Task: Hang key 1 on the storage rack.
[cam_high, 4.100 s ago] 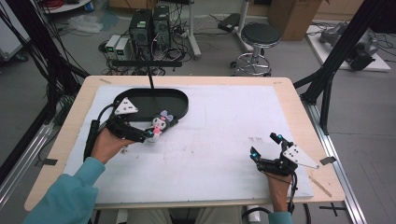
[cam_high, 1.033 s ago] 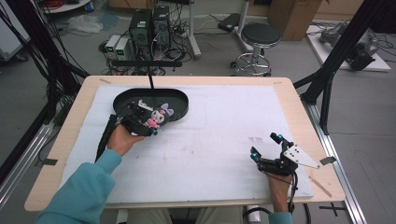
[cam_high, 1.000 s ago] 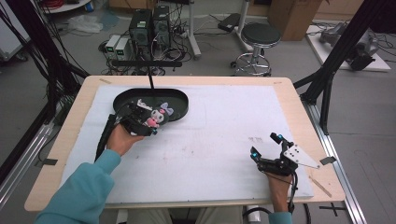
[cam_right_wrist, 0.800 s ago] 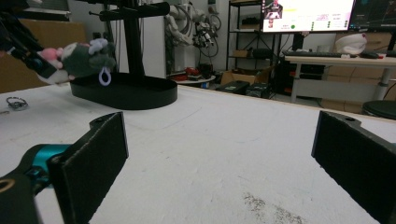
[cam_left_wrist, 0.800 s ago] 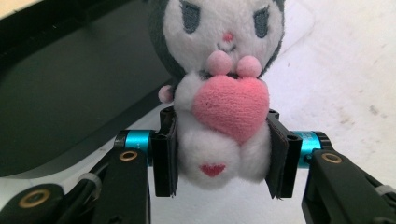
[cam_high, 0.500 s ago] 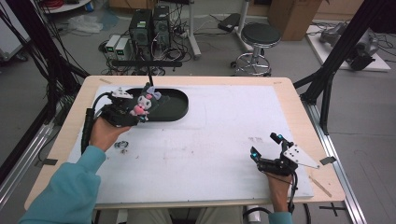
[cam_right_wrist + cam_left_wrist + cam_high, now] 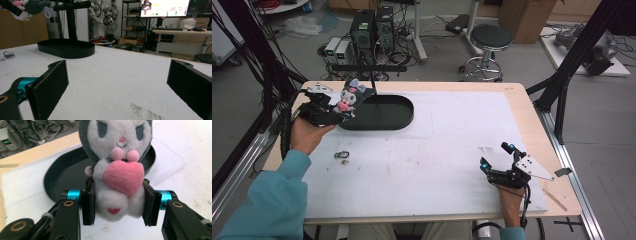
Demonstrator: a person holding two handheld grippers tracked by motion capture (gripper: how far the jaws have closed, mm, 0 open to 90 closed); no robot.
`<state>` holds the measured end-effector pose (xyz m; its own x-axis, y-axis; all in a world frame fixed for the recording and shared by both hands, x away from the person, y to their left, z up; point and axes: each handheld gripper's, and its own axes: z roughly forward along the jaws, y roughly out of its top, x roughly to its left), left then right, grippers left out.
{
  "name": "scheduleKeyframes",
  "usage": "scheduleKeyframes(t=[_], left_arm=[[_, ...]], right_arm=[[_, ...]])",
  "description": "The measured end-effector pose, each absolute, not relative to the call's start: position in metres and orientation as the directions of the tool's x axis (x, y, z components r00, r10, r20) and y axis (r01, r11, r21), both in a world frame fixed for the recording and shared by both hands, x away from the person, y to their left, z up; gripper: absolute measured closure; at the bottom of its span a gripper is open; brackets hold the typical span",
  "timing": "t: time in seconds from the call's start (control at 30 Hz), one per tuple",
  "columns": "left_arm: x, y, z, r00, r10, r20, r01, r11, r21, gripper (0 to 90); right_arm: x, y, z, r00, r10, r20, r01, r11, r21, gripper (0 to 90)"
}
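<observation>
We see the counter [image 7: 452, 150] under its white sheet, and at ten o'clock on it the black oval tray [image 7: 379, 113] with a black stand [image 7: 369, 70] rising from it; nothing lies in the part of the tray we can see. Since a second ago our left hand-held gripper [image 7: 339, 107] has lifted the plush toy [image 7: 349, 96] up and over toward nine o'clock, so it now hangs above the tray's left end rather than over its middle. In the left gripper view the pads [image 7: 88, 203] press into both sides of the plush toy [image 7: 117, 170], clamping it upright. Our right hand-held gripper [image 7: 496, 162] has kept its place at four o'clock, jaws spread wide with nothing between them. A small metal ring [image 7: 342, 155] lies on the sheet at eight o'clock.
</observation>
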<state>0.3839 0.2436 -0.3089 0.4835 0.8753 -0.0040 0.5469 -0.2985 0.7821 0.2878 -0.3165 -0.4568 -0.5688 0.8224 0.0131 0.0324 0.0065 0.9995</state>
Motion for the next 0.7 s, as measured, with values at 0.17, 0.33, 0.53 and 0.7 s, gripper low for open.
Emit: scheduleKeyframes(t=[0.17, 0.33, 0.53, 0.7], left_arm=[[0.384, 0.258, -0.303, 0.448, 0.894, -0.002, 0.548, -0.274, 0.790, 54.0], [0.386, 0.272, -0.296, 0.410, 0.912, 0.001, 0.553, -0.249, 0.795, 54.0], [0.389, 0.285, -0.293, 0.365, 0.931, 0.005, 0.557, -0.222, 0.801, 54.0], [0.393, 0.292, -0.293, 0.343, 0.939, -0.004, 0.569, -0.204, 0.797, 54.0]], right_arm=[[0.288, -0.316, -0.457, -0.568, 0.823, 0.011, 0.033, 0.009, 0.999, 2.9], [0.288, -0.316, -0.457, -0.568, 0.823, 0.011, 0.032, 0.009, 0.999, 2.9], [0.287, -0.316, -0.457, -0.568, 0.823, 0.016, 0.038, 0.007, 0.999, 2.9], [0.287, -0.316, -0.457, -0.568, 0.823, 0.012, 0.035, 0.010, 0.999, 2.9]])
